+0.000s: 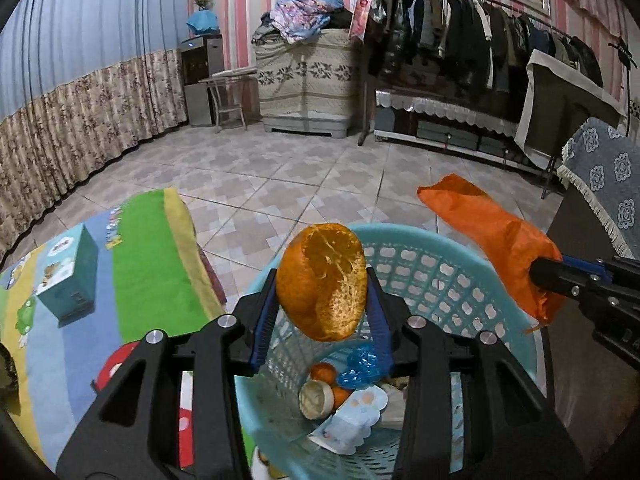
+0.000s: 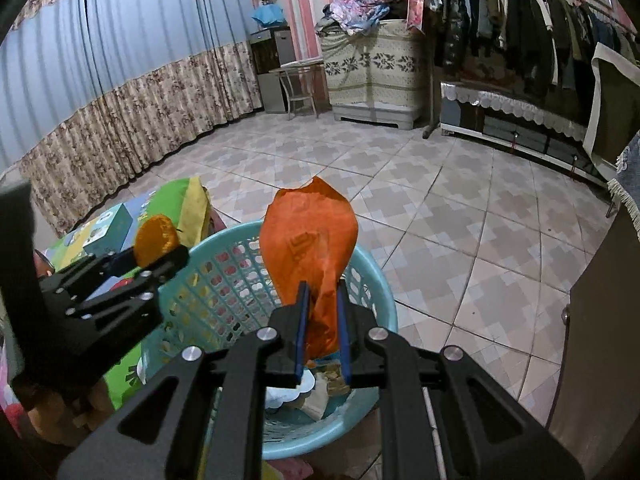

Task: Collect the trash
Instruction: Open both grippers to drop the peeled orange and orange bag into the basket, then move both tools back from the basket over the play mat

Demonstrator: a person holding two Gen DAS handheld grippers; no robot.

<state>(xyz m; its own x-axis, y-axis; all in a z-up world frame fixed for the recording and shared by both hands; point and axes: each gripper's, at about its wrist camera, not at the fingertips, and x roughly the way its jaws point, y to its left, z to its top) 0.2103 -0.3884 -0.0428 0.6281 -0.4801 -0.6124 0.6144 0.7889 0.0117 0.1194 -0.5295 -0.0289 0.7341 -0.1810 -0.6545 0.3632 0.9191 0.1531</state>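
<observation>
Tiled floor (image 1: 304, 176) around our teal basket (image 1: 420, 240); left gripper (image 1: 322, 300) pinches orange peel (image 1: 322, 280), right gripper (image 2: 323, 332) pinches orange wrapper (image 2: 308, 236), both above it; box (image 1: 68, 276) nearby

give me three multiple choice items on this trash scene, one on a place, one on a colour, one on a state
1. Where is the orange peel?
A. on the floor
B. over the basket, between the left gripper's jaws
C. on the teal box

2. What colour is the basket?
A. light blue
B. red
C. black

3. What does the right gripper hold?
A. nothing
B. a bottle
C. an orange wrapper

1 B: the peel sits between the jaws above the rim.
2 A: its lattice wall is pale blue.
3 C: the jaws pinch the wrapper's lower end.
</observation>
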